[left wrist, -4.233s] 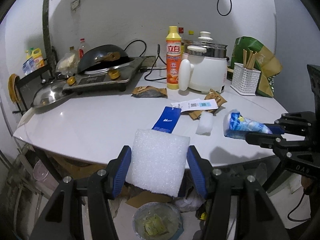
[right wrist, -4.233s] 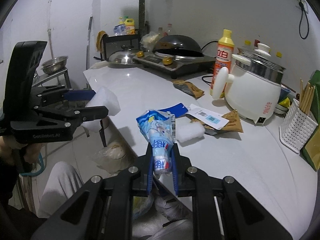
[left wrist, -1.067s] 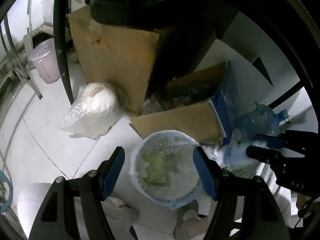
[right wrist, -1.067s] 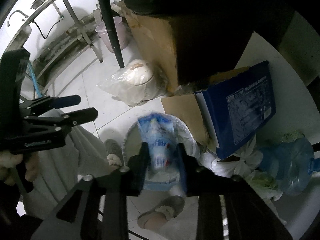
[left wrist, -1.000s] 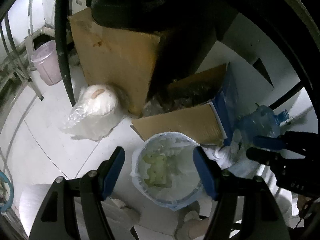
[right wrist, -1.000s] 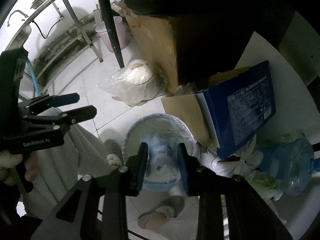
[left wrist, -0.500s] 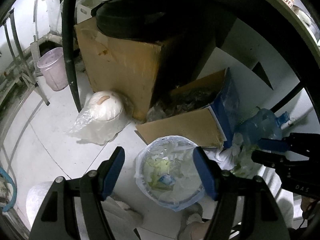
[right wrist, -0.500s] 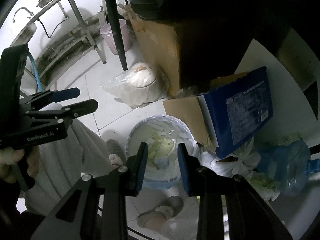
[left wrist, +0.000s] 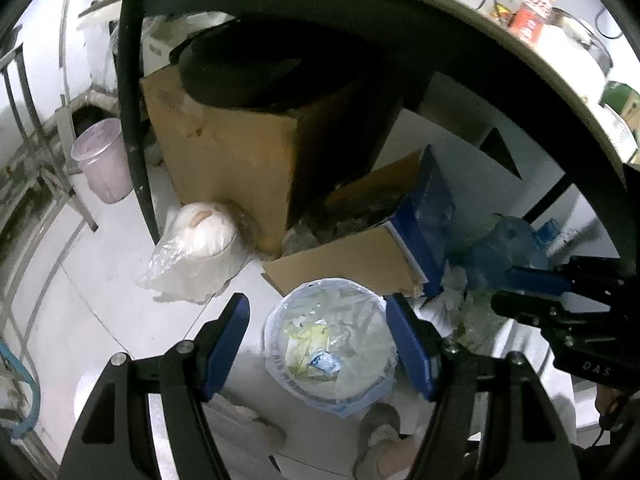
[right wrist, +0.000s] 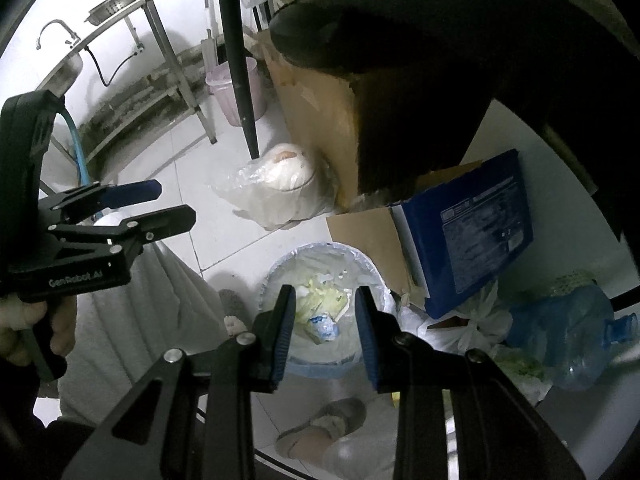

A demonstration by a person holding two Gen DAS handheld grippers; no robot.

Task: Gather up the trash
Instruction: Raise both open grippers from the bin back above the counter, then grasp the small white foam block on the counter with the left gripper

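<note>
Left wrist cam: the left gripper (left wrist: 316, 334) is hanging over the trash bin (left wrist: 280, 364) with its blue pads spread wide and nothing in them. A blue-and-white wrapper (left wrist: 325, 361) is lying inside the bin's bag on the yellowish scraps. The right gripper (left wrist: 520, 292) is poking in from the right, also empty. A cardboard box (left wrist: 240, 152) and a blue box (left wrist: 428, 216) are sitting just behind the bin.

Right wrist cam: the right gripper (right wrist: 325, 314) is hovering above the same bin (right wrist: 276, 276), fingers apart, holding nothing. The wrapper (right wrist: 323, 326) is showing between them, down in the bag. A water jug (right wrist: 568, 340) is lying off to the right.
</note>
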